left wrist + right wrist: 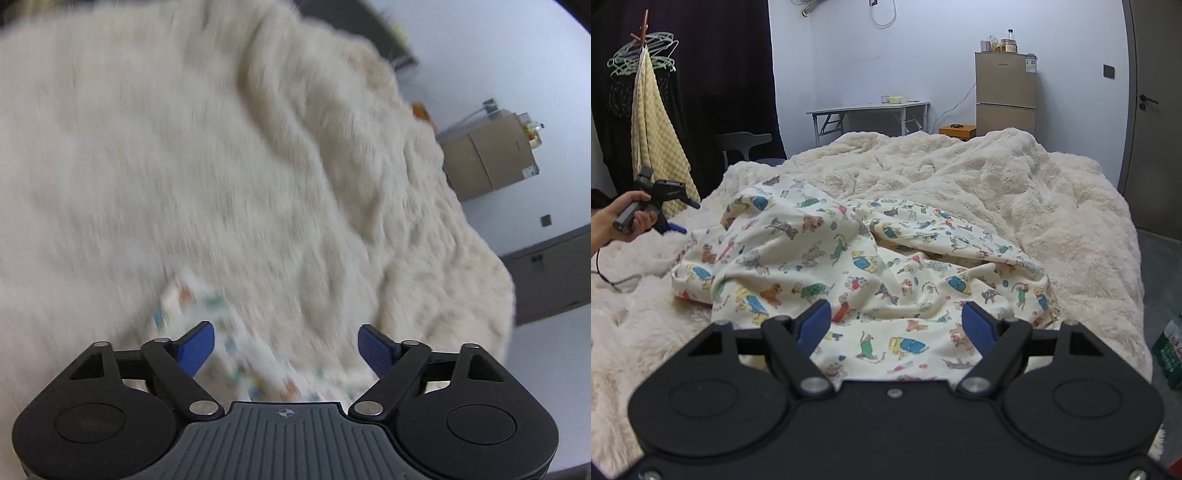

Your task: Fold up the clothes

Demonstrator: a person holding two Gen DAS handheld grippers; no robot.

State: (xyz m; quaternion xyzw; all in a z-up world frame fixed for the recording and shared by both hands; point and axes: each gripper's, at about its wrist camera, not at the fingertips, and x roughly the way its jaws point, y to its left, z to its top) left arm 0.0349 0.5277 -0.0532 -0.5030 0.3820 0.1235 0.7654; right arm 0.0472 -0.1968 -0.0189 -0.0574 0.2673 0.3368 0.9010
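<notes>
- Printed garment: crumpled, centre frame on fluffy blanket; long axis left-right.
- Right gripper: jaws spread, empty, garment directly ahead; nearer.
- Left gripper: jaws spread, empty, at garment's left edge.

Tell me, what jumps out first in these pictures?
The cartoon-animal garment lies crumpled in the middle of the fluffy cream blanket. The right gripper hangs open over its near edge. At far left, a hand holds the left gripper, also open.
</notes>
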